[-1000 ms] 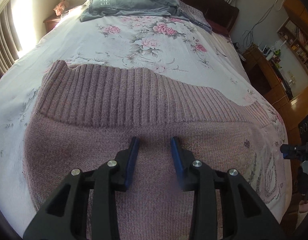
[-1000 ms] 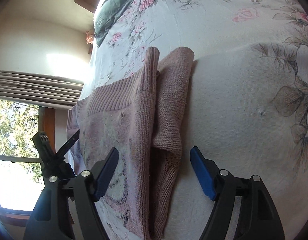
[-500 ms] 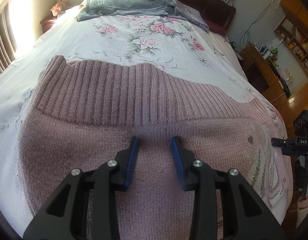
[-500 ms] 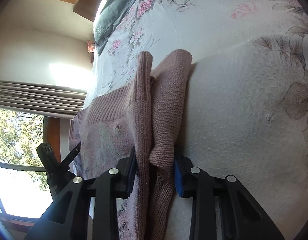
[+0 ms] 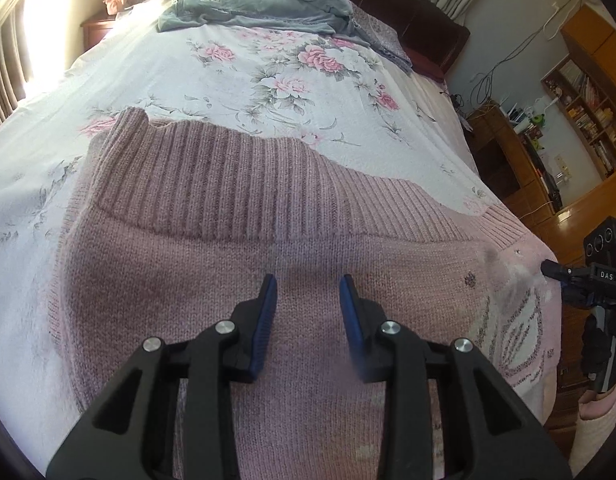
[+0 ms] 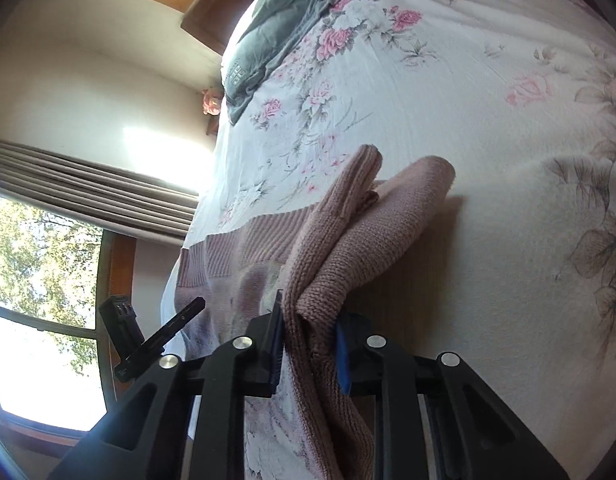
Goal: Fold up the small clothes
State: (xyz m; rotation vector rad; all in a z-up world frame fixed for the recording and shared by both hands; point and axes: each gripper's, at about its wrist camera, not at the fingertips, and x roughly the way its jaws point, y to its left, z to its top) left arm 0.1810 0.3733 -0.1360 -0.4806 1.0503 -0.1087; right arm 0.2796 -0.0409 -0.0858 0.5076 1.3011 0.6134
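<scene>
Right tongs, open a second ago, now clamp and lift the sweater edge; left tongs stay open, empty, over it.

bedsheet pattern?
White bedsheet with pink roses and grey-green leaves; clearest in the left wrist view.

Left wrist view: close above sweater, aimed toward headboard. Right wrist view: rolled sideways, very near sweater edge. Sweater, floral bedspread shared.

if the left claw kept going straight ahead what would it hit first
Probably the pink sweater itself: the open left claw points across its knit toward the ribbed band. Its height above the fabric is unclear.
</scene>
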